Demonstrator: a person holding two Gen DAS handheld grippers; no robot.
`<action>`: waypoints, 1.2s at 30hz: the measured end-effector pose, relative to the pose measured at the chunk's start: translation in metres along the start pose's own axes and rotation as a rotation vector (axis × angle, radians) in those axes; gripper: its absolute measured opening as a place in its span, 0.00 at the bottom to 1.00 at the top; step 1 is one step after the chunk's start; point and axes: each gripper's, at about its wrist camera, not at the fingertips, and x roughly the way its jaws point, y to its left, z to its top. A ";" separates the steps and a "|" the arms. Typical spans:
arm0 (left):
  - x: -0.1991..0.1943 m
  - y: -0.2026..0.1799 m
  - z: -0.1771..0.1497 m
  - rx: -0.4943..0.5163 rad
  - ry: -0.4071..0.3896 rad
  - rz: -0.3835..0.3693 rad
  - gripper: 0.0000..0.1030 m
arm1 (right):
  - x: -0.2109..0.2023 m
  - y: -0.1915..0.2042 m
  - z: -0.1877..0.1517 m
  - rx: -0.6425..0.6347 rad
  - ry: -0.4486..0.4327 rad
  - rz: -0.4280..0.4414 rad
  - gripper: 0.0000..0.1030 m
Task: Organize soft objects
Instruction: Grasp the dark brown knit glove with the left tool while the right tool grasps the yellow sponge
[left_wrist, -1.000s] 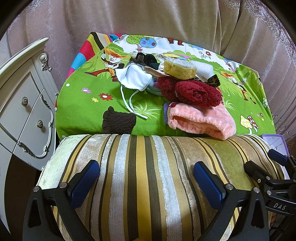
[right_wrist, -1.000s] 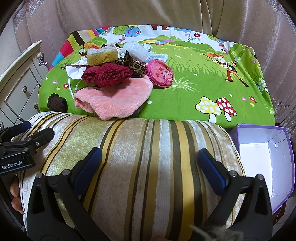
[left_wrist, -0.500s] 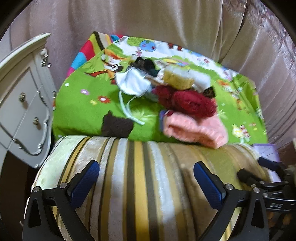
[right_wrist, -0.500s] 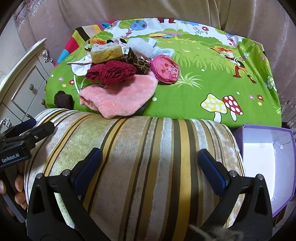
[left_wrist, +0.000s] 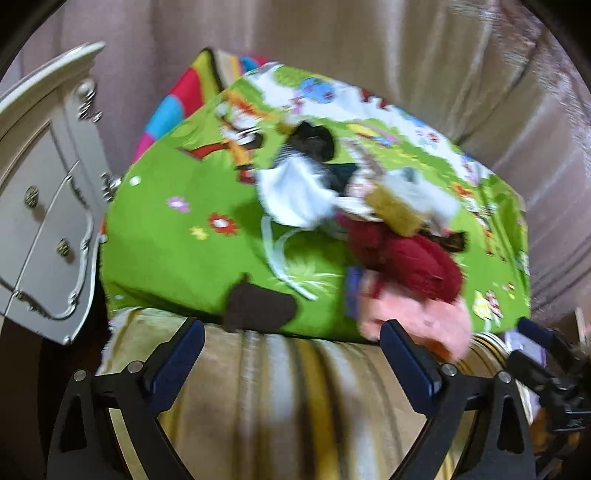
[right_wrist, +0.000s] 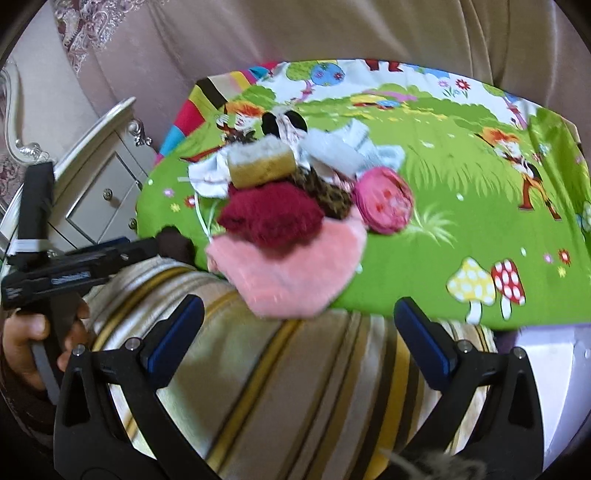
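Note:
A pile of soft things lies on a green cartoon cloth (right_wrist: 461, 206): a pink fluffy cloth (right_wrist: 295, 269), a dark red knit (right_wrist: 273, 218), a yellow sponge (right_wrist: 258, 166), a round pink pouch (right_wrist: 384, 201), a leopard-print piece (right_wrist: 328, 194) and white cloths (right_wrist: 343, 147). In the left wrist view the pile shows blurred, with the pink cloth (left_wrist: 424, 325) and red knit (left_wrist: 413, 266). A striped cushion (right_wrist: 288, 384) lies in front of both grippers. My left gripper (left_wrist: 291, 365) and right gripper (right_wrist: 299, 339) are both open and empty above the cushion.
A white drawer cabinet (left_wrist: 40, 206) stands at the left. A purple box with a white inside (right_wrist: 554, 354) sits at the lower right. A brown patch (left_wrist: 258, 306) is at the cloth's front edge. Beige curtains (right_wrist: 295, 33) hang behind.
Both grippers have moved forward and up over the striped cushion toward the pile. The left view has swung and blurred. Both stay open.

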 end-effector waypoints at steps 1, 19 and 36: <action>0.004 0.004 0.003 -0.012 0.016 0.005 0.94 | 0.002 0.003 0.006 -0.016 -0.006 0.000 1.00; 0.058 0.020 0.011 -0.028 0.138 0.001 0.37 | 0.065 0.042 0.091 -0.155 -0.026 0.040 1.00; 0.030 0.018 0.007 -0.027 0.034 0.000 0.35 | 0.106 0.041 0.104 -0.268 0.027 0.095 0.65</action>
